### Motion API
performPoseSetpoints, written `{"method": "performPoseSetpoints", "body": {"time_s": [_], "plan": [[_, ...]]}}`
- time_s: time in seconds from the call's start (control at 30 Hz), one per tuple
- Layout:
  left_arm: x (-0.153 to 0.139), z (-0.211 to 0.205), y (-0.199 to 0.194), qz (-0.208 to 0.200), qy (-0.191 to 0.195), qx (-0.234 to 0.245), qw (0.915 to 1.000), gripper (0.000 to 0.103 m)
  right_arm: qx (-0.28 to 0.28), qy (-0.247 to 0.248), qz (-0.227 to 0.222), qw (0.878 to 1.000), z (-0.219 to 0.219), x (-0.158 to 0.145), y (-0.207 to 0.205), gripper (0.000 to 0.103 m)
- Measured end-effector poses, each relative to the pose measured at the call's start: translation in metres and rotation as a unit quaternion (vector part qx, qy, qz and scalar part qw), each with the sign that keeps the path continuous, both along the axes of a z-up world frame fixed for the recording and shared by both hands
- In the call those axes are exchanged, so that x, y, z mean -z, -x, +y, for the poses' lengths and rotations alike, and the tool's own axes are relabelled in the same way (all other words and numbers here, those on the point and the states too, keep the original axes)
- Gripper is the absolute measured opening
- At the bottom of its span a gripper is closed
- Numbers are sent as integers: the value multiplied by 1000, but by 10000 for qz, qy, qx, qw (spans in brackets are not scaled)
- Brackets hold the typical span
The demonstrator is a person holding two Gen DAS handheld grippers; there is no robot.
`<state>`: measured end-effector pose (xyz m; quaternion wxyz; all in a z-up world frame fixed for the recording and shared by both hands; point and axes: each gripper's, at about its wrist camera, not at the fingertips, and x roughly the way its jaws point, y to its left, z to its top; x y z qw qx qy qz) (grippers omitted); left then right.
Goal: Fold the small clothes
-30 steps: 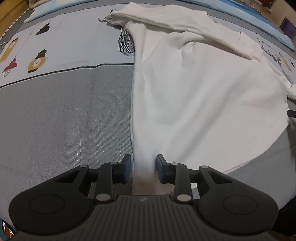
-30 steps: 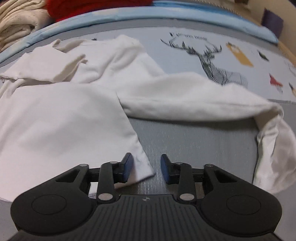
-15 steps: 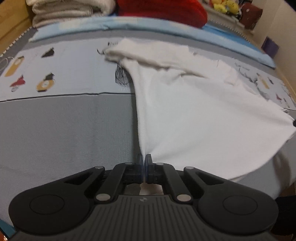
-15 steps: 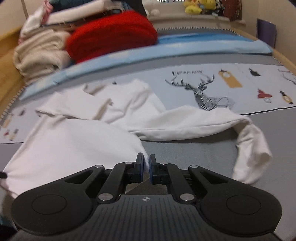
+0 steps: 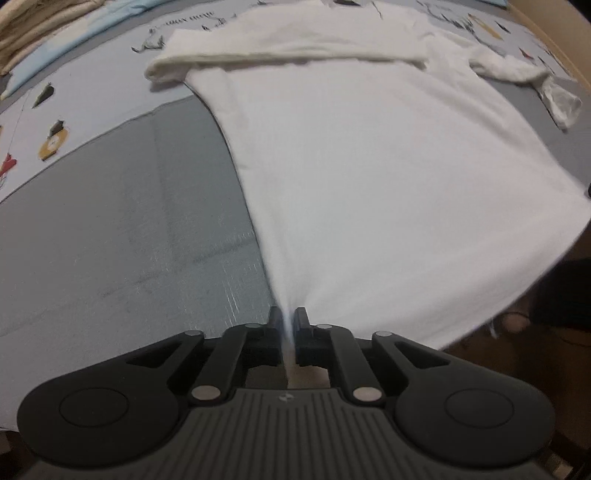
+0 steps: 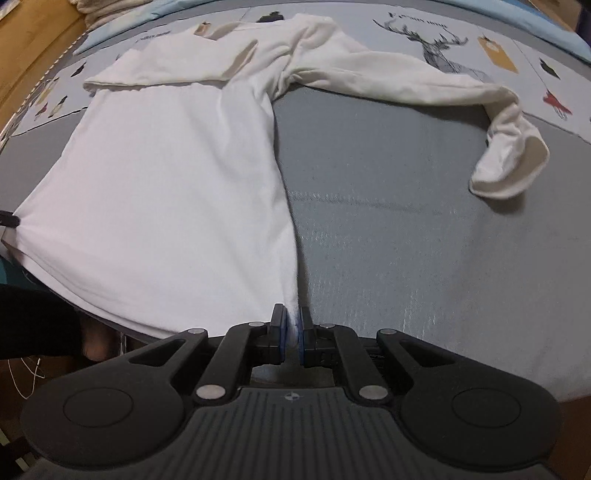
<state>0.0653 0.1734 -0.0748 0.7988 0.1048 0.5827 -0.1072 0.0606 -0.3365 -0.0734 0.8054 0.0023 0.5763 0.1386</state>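
A white long-sleeved shirt [image 5: 369, 166] lies face down on the grey bed cover [image 5: 110, 221], its body pulled taut towards me. My left gripper [image 5: 288, 321] pinches the shirt's lower left hem corner; its jaws are opening slightly, with the cloth still pressed between the pads. In the right wrist view, my right gripper [image 6: 291, 326] is shut on the lower right hem corner of the shirt [image 6: 166, 184]. One sleeve [image 5: 288, 48] is folded across the top. The other sleeve [image 6: 406, 81] stretches out to the right, and its cuff [image 6: 509, 166] is bent back.
The cover carries a deer print [image 6: 443, 48] and small cartoon figures [image 5: 53, 140]. Folded cream clothes [image 5: 22, 29] are stacked at the far left. A wooden frame [image 6: 29, 44] borders the bed. The near bed edge runs just below the hem, with a person's dark clothing [image 6: 37, 321] beneath it.
Both grippers went from open around the hem corners to shut on them. They then drew back towards the near edge and rose, pulling the shirt body flat and taut.
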Motion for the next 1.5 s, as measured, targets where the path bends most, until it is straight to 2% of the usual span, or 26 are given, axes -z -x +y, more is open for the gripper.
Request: {"method": "performPoseSetpoints", "body": {"time_s": [0.07, 0.1, 0.13, 0.23, 0.27, 0.37, 0.47, 0.53, 0.6, 0.8, 1.07, 1.23, 1.3, 1.37, 1.43, 1.5], "plan": [[-8, 4, -5, -265, -41, -256, 9993, 25, 119, -9, -235, 9997, 1, -5, -6, 11], [-13, 8, -8, -382, 26, -428, 9983, 26, 203, 22, -400, 9990, 1, -7, -8, 20], [-18, 10, -11, -491, 107, -584, 9970, 26, 299, -12, -574, 9979, 0, -10, -10, 25], [-28, 11, -20, -808, 307, -948, 9917, 31, 805, -308, -1103, 9901, -9, -21, -24, 25], [-29, 10, -23, -897, 348, -1040, 9899, 35, 1037, -448, -1304, 9850, -15, -25, -28, 25], [-26, 3, -36, -1003, 399, -1239, 9864, 37, 1881, -516, -1789, 9643, -35, -31, -39, 25], [-16, -7, -52, -1014, 429, -1339, 9849, 37, 2518, -732, -2068, 9426, -56, -30, -50, 35], [-13, -15, -64, -990, 398, -1332, 9853, 37, 2820, -780, -2075, 9335, -68, -23, -59, 38], [-16, -24, -73, -1169, 473, -1253, 9841, 37, 3134, -877, -1998, 9242, -79, -15, -72, 38], [-13, -36, -98, -1231, 453, -1141, 9848, 37, 3842, -1637, -1799, 8907, -115, 10, -116, 43], [-9, -25, -129, -1221, 395, -1281, 9834, 37, 5014, -2365, -1250, 8228, -166, 53, -161, 44], [-4, -23, -139, -1190, 354, -1310, 9836, 37, 5551, -2509, -1091, 7855, -187, 70, -172, 45], [-4, -24, -139, -1191, 349, -1298, 9837, 37, 5703, -2400, -1155, 7771, -193, 74, -177, 45], [-4, -25, -138, -1197, 348, -1285, 9838, 37, 5791, -2217, -1238, 7747, -199, 76, -183, 41], [-4, -25, -137, -1212, 344, -1258, 9840, 37, 5779, -1945, -1318, 7815, -200, 76, -188, 16], [-5, -25, -136, -1229, 332, -1256, 9839, 37, 5650, -1658, -1488, 7945, -200, 71, -192, 11]]}}
